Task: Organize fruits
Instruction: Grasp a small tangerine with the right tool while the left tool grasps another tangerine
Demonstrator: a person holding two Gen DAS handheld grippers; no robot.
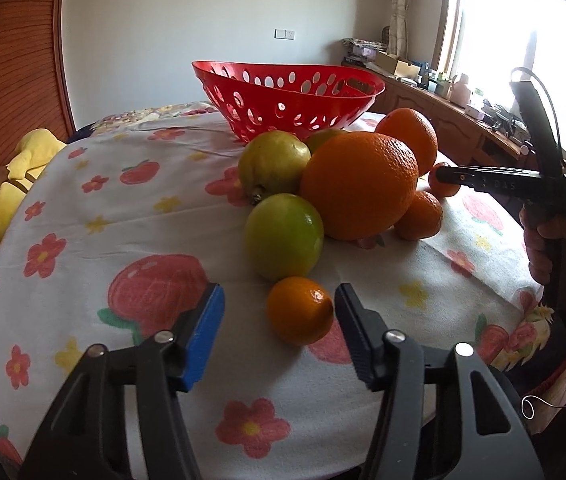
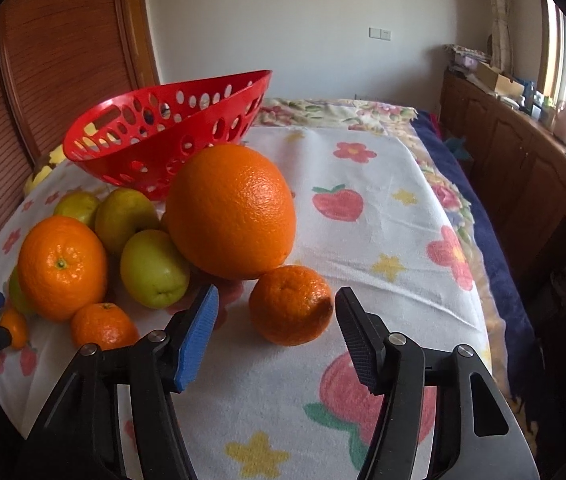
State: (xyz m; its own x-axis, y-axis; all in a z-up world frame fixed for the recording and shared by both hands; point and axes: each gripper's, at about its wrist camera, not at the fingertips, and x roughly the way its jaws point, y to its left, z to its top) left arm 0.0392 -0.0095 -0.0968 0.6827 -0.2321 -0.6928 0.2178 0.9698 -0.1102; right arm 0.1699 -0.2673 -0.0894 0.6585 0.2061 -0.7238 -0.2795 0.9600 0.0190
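Note:
A pile of fruit lies on a flowered cloth in front of a red perforated basket [image 1: 287, 96], which also shows in the right wrist view [image 2: 163, 128]. My left gripper [image 1: 279, 308] is open around a small mandarin [image 1: 299, 310], its right finger close to the fruit. Behind it sit a green fruit [image 1: 283, 236], a big orange [image 1: 359, 184] and a yellow-green guava [image 1: 273, 164]. My right gripper [image 2: 277, 312] is open around a mandarin [image 2: 290, 305], with the big orange [image 2: 231, 210] just behind. The right gripper shows in the left view [image 1: 449, 178] beside another small mandarin [image 1: 443, 188].
A second orange [image 2: 62, 267], green fruits [image 2: 153, 268] and a mandarin [image 2: 103, 326] lie left of the right gripper. The cloth [image 2: 363, 240] covers a bed. A wooden panel [image 1: 15, 80] stands left, a yellow toy [image 1: 15, 184] beside it, a cluttered wooden cabinet [image 2: 523, 152] right.

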